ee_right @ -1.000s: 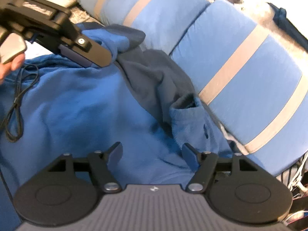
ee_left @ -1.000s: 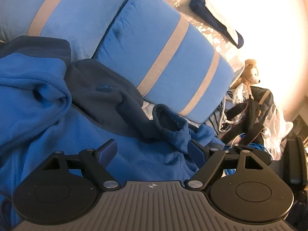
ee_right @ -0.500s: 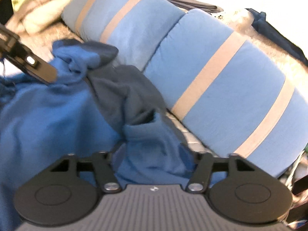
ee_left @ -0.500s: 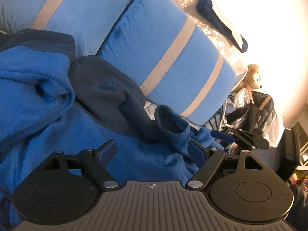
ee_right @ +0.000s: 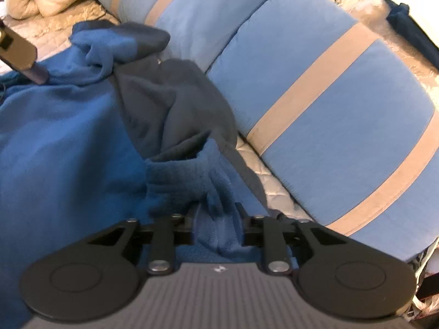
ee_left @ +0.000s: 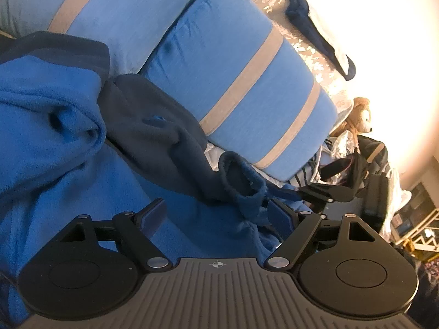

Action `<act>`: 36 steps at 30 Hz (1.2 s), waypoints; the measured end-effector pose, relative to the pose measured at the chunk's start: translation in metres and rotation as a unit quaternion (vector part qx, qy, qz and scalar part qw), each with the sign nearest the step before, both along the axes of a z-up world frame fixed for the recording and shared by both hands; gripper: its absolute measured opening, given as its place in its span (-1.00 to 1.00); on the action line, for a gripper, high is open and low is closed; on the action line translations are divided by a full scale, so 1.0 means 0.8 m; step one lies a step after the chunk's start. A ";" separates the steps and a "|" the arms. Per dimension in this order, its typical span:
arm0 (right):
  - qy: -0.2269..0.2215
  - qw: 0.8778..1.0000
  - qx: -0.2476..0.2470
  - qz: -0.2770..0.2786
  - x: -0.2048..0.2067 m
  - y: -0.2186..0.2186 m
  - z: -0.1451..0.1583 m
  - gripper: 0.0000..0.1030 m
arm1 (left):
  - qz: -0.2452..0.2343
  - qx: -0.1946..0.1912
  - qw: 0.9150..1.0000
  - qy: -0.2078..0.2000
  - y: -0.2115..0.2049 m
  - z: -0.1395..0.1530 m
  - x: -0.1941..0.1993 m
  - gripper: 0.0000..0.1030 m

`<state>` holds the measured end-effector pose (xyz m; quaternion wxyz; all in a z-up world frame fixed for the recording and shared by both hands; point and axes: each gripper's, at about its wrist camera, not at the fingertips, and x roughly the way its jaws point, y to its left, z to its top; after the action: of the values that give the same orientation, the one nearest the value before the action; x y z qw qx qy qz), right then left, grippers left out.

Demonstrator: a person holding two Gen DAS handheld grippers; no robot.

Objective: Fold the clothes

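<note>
One blue fleece top [ee_left: 63, 170] with dark navy panels lies spread and rumpled on a bed, its upper edge pushed against two blue pillows [ee_left: 241, 87], each crossed by tan stripes. One sleeve cuff [ee_right: 178, 183] sits below the nearer pillow, near the bare strip of quilted bedcover [ee_right: 263, 181] that shows between the top and that pillow.

The right gripper [ee_right: 216, 219] points steeply down at the cuff, its two fingers closing with a fold of blue fleece bunched between them; the pads already press the cloth from both sides. From the left wrist view the same tool [ee_left: 323, 192] appears just beyond the cuff [ee_left: 244, 183], low and to the pillow's right end.

The left gripper [ee_left: 216, 213] hangs tilted gently downward over the body of the top, its fingers [ee_left: 152, 213] spread wide with nothing gripped, only the flat fleece under them. In the right wrist view one of its fingers [ee_right: 38, 72] shows at the far left, against the crumpled collar area of the top, left of both pillows.

One teddy bear [ee_left: 359, 118] sits past the nearer pillow's right end, above one dark bag [ee_left: 370, 159]. One dark garment [ee_left: 315, 27] is draped over the lace cover behind the pillows.
</note>
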<state>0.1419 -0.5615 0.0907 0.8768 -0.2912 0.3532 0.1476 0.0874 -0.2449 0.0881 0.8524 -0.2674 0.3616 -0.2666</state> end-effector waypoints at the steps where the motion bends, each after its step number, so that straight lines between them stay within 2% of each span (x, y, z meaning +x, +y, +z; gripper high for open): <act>1: 0.004 1.000 0.002 0.002 0.000 0.001 -0.001 -0.84 | 0.000 -0.001 1.000 0.000 0.000 0.000 0.000 0.57; 4: 0.004 1.000 0.005 0.012 -0.008 0.009 0.001 -0.93 | -0.001 0.000 1.000 0.002 0.000 -0.001 0.000 0.57; 13: 0.033 0.995 -0.029 0.089 -0.076 0.048 -0.006 -0.95 | -0.004 -0.001 1.000 0.000 -0.001 -0.002 -0.001 0.57; 21: 0.078 0.980 -0.082 0.164 -0.130 0.072 -0.031 -0.95 | -0.003 -0.002 1.000 0.003 0.000 -0.003 -0.001 0.57; 27: 0.076 0.970 -0.126 0.195 -0.153 0.075 -0.034 -0.95 | -0.006 -0.001 1.000 0.004 -0.002 -0.002 -0.001 0.57; 28: 0.069 0.970 -0.130 0.194 -0.155 0.075 -0.033 -0.90 | -0.006 -0.001 1.000 0.004 -0.002 -0.002 -0.001 0.57; 29: 0.060 0.971 -0.131 0.191 -0.155 0.075 -0.032 -0.60 | -0.006 -0.001 1.000 0.004 -0.001 -0.003 -0.001 0.57; 31: 0.045 0.971 -0.132 0.192 -0.157 0.077 -0.030 -0.32 | -0.007 0.000 1.000 0.004 -0.002 -0.003 -0.001 0.57; 36: 0.001 0.964 -0.168 0.206 -0.161 0.087 -0.032 0.05 | -0.007 0.000 1.000 0.006 -0.002 -0.004 -0.001 0.57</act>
<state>0.0129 -0.4922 0.0653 0.7655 -0.5007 0.3066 0.2634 0.0867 -0.2463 0.0848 0.8485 -0.2664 0.3686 -0.2706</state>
